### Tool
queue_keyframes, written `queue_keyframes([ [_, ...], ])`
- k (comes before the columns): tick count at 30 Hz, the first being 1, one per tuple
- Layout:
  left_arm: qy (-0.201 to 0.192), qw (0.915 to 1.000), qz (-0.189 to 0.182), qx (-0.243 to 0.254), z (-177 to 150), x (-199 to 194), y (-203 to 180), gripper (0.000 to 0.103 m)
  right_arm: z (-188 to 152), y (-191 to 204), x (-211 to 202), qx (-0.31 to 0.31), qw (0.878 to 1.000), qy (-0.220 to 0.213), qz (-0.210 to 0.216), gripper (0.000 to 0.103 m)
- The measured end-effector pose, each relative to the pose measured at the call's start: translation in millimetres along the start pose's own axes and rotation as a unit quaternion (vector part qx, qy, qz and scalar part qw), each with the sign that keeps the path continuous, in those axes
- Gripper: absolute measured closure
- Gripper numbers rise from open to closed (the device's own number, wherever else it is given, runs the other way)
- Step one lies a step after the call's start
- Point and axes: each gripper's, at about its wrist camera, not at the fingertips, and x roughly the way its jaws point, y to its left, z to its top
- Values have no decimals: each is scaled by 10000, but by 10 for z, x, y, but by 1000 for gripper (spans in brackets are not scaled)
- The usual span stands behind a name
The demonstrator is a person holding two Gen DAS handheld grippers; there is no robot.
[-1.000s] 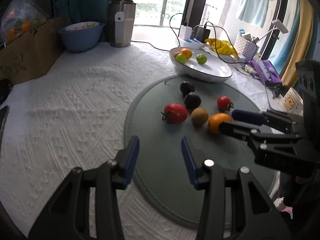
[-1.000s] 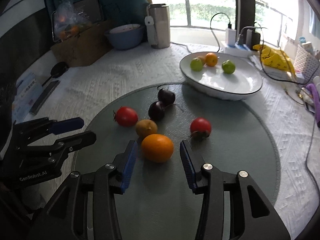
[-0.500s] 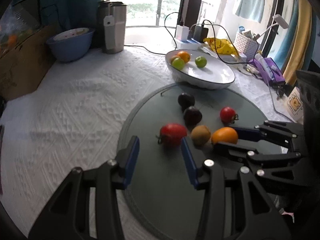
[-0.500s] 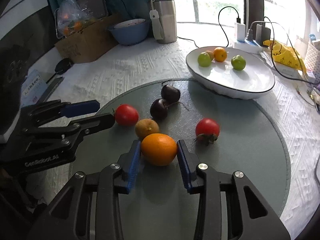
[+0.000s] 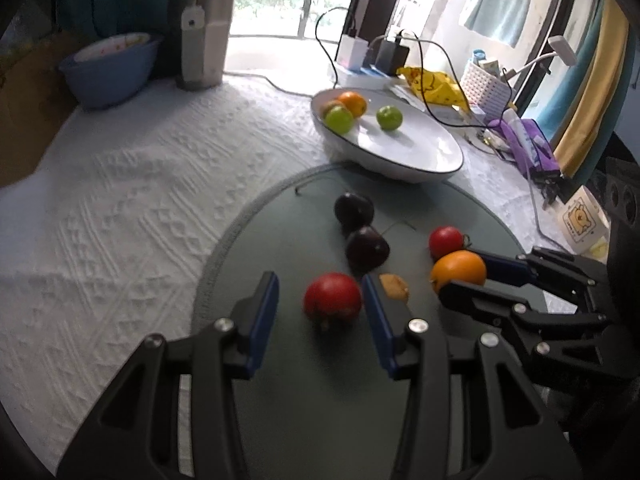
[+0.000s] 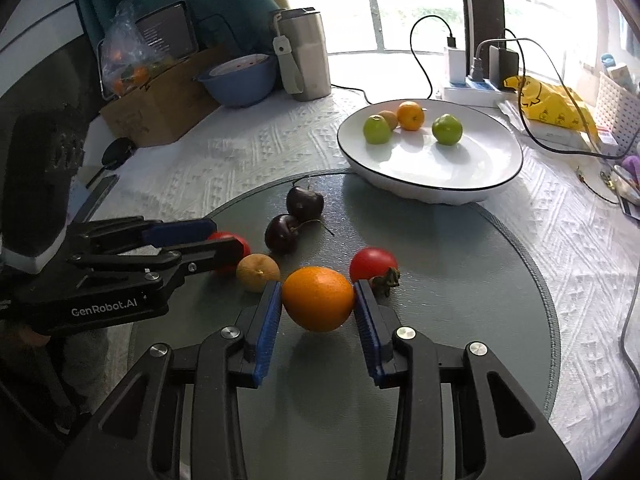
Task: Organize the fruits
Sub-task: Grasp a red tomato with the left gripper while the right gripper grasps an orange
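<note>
On a round grey mat lie an orange, a brown kiwi, two dark plums, and two red tomatoes. My right gripper is shut on the orange, its blue pads touching both sides. My left gripper is open around the left tomato, its right pad close to the fruit. The right gripper and the orange also show in the left wrist view. A white plate behind the mat holds two green fruits, an orange and a kiwi.
A blue bowl, a steel tumbler and a cardboard box stand at the back left. Chargers and cables, a yellow bag and a white basket are at the back right. White textured cloth covers the table.
My right gripper closed from open onto the orange. My left gripper moved forward and now straddles the left tomato.
</note>
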Motion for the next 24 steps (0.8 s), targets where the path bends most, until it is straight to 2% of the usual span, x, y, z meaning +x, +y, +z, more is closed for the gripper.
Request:
queue_keyframes([
  [3, 62, 9999, -128, -89, -17, 38, 11, 58, -2, -14, -26, 16, 10000, -27, -15, 64],
  [8, 27, 10000, -65, -52, -54, 16, -13, 59, -25, -48, -49, 52, 10000, -40, -47, 64],
  [13, 27, 10000, -26, -33, -100, -19, -15, 72, -23, -36, -84, 43, 9999, -89, -44, 64],
  [24, -184, 9998, -24, -82, -19, -181, -48, 72, 45, -78, -223, 26, 9996, -263, -66, 64],
])
